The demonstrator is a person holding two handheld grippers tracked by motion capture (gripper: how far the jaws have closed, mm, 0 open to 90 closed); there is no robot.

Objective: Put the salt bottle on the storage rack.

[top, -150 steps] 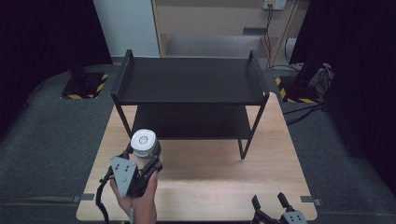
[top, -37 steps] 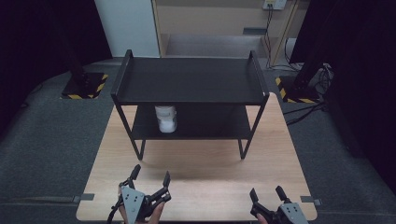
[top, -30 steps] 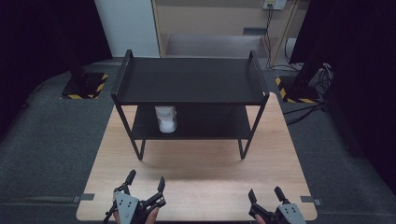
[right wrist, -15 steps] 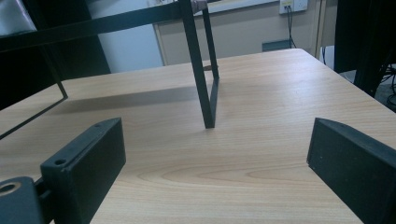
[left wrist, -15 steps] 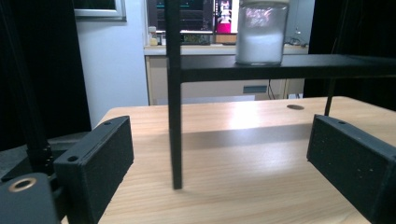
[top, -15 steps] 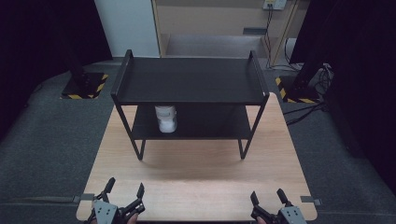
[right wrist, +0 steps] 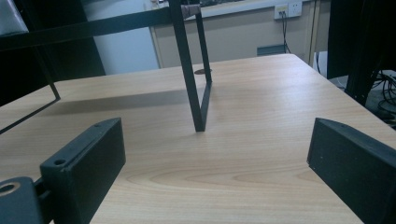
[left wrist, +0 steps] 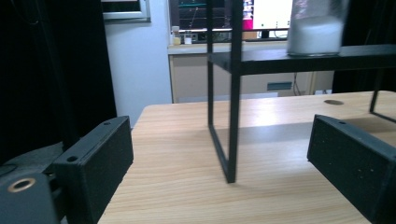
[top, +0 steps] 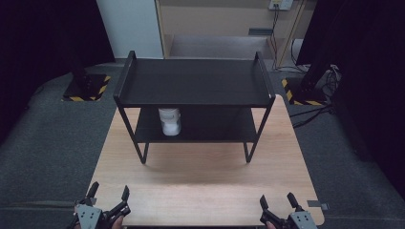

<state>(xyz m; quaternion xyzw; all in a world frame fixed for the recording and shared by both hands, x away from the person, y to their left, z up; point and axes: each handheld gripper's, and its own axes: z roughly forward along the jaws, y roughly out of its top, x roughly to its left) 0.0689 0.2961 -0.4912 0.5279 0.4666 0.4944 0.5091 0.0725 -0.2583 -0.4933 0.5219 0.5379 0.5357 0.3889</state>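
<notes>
left gripper (top: 109, 197) — jaws wide, empty | right gripper (top: 278, 204) — same | white jar (top: 169, 120) on black metal shelf (top: 191, 129)

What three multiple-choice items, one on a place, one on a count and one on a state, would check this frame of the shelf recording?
1. Where does the white jar stand?
A. on the top shelf
B. on the lower shelf of the black rack, towards its left end
C. on the bare tabletop

2. How many shelves does the rack have?
A. one
B. two
C. three

3. How do the two grippers stand?
A. both open and holding nothing
B. left shut on the jar
C. both shut

Answers: 1 B, the high view shows the jar under the top shelf, on the lower one. 2 B, a top and a lower shelf show there. 3 A, the left gripper and the right gripper sit at the near edge of the wooden table with jaws spread, and each gripper view shows a wide gap with nothing in it.
</notes>
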